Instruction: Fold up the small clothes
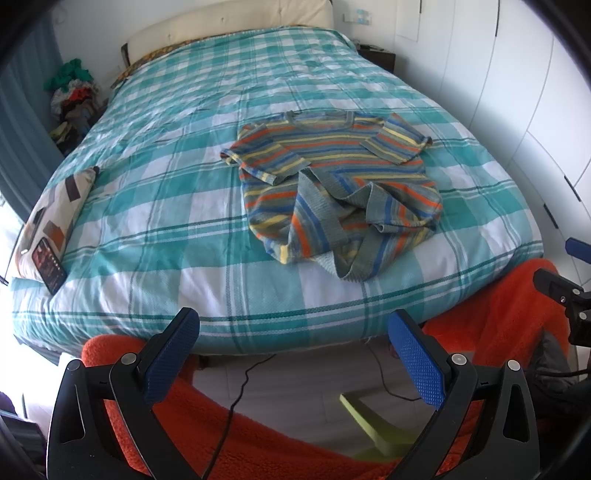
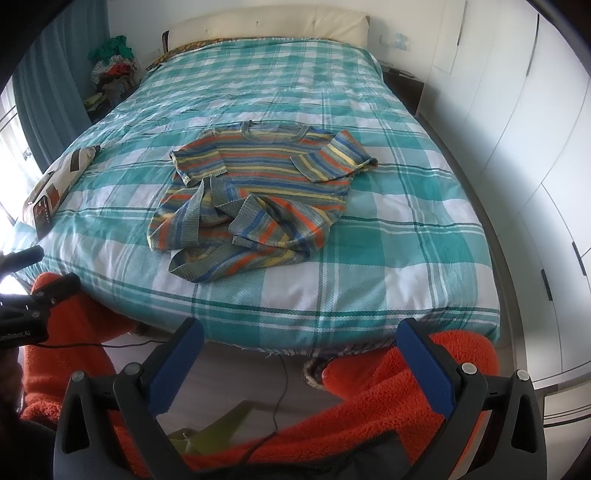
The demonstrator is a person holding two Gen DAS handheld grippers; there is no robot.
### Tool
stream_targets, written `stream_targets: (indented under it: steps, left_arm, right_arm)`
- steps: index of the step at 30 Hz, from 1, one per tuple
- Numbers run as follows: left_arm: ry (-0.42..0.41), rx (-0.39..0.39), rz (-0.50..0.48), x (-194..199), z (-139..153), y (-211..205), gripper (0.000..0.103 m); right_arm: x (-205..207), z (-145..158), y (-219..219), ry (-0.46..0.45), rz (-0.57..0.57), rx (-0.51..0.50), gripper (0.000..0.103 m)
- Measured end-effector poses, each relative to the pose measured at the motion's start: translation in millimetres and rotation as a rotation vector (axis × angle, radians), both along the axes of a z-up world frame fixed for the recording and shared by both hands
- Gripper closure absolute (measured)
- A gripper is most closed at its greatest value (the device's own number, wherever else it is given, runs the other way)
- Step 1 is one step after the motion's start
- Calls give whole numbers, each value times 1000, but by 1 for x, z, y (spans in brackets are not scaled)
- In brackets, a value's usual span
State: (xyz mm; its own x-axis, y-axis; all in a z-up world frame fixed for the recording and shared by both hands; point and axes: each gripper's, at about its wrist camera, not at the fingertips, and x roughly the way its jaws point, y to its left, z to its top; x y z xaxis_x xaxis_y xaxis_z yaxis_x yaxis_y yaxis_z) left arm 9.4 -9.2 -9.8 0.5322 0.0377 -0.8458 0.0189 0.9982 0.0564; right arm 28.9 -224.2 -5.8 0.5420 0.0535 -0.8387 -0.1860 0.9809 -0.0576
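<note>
Lying on the teal-and-white checked bed cover (image 1: 155,206), from left edge to right: a patterned cushion (image 1: 62,206) sits at the left edge near the foot corner, with a dark phone (image 1: 48,264) leaning on its near end, screen up. Beyond the left edge, toward the head corner, a heap of mixed clothes (image 1: 72,99) is piled against the wall beside a blue curtain (image 1: 22,122).

The striped sweater (image 1: 332,184) lies right of centre on the bed, nearer the foot edge than the headboard (image 1: 236,26). Neckline points toward the headboard. Both sleeves are folded in across the chest. The lower hem is rumpled and turned back on itself, showing the grey ribbed band; it ends just short of the foot edge.

Left gripper (image 1: 295,354): jaws wide, nothing between them, held off the foot edge of the bed above the floor, well apart from the sweater. Right gripper (image 2: 301,365): jaws wide, nothing between them, likewise off the foot edge.

An orange fleece garment (image 2: 388,398) on the person fills the lower part of both views. A black cable (image 1: 236,391) runs over the floor. White wardrobe doors (image 2: 517,147) stand along the right side.
</note>
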Motion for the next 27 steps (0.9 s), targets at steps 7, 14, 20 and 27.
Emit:
stream_targets:
  steps: [7, 14, 20, 27]
  left_arm:
    - [9, -4, 4, -1, -8, 0, 1]
    - [32, -20, 19, 3, -12, 7, 1]
    - [27, -29, -33, 32, -18, 14, 1]
    - [85, -59, -136, 93, -61, -10, 1]
  right_arm:
    - [-1, -1, -1, 0, -1, 2, 0]
    - [-1, -5, -4, 4, -5, 9, 0]
    - [15, -11, -11, -22, 2, -24, 0]
    - [58, -36, -10, -27, 21, -38, 0]
